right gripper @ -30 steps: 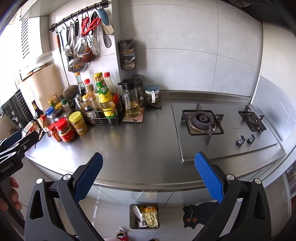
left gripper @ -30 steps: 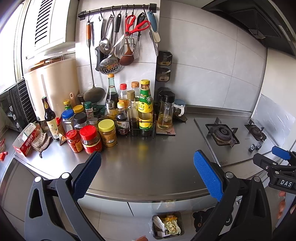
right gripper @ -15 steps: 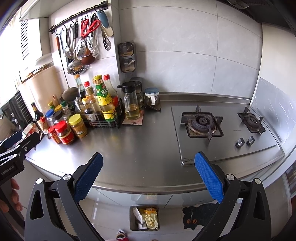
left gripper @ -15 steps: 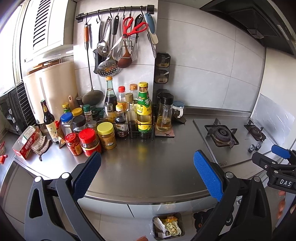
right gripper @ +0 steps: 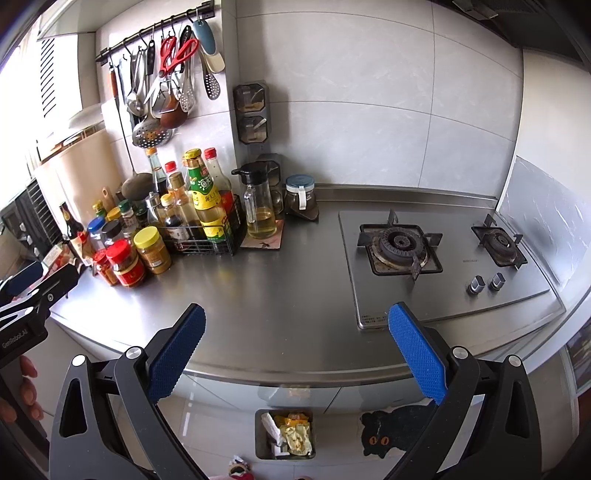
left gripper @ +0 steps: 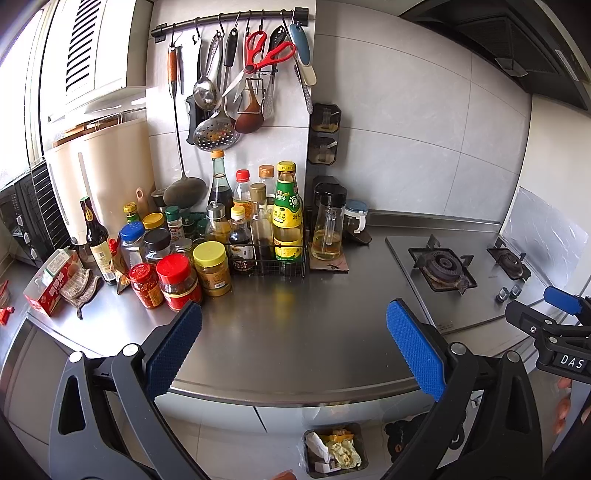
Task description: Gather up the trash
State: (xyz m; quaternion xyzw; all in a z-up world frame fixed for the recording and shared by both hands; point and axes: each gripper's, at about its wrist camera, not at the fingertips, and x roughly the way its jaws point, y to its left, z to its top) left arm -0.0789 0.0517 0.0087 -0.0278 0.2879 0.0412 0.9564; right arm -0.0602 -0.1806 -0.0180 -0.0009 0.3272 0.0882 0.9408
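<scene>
Tabletop (left gripper: 295,332): stainless steel, spans the middle of both views; its central stretch is bare, with no loose trash visible on it.

Gas hob (right gripper: 424,258): two burners, right of centre in the right wrist view, set into the tabletop.

Bottle and jar cluster (left gripper: 207,240): left of centre, crowded tight around a wire rack (left gripper: 269,264); utensils hang from a rail (left gripper: 229,18) in the upper part of the frame.

Left gripper (left gripper: 293,345): lower centre of its own view, jaws spread wide, holding nothing, poised above the tabletop's front edge.

Right gripper (right gripper: 295,345): lower centre of its own view, likewise spread wide and empty.

Trash bin (right gripper: 284,432): on the floor below the tabletop edge, bottom centre, already holding crumpled white and yellow wrappers.

Red carton (left gripper: 55,280): far left, lying on the tabletop against a cloth (left gripper: 83,288); possibly trash, though that cannot be told.

Small scrap (right gripper: 236,463): on the floor just left of the bin, bottom edge; nature unclear.

Risks, as a judgement: a reach toward the carton passes close to the jars, and a wide-spread jaw could topple one. Taking a full container for trash is the other likely error.
</scene>
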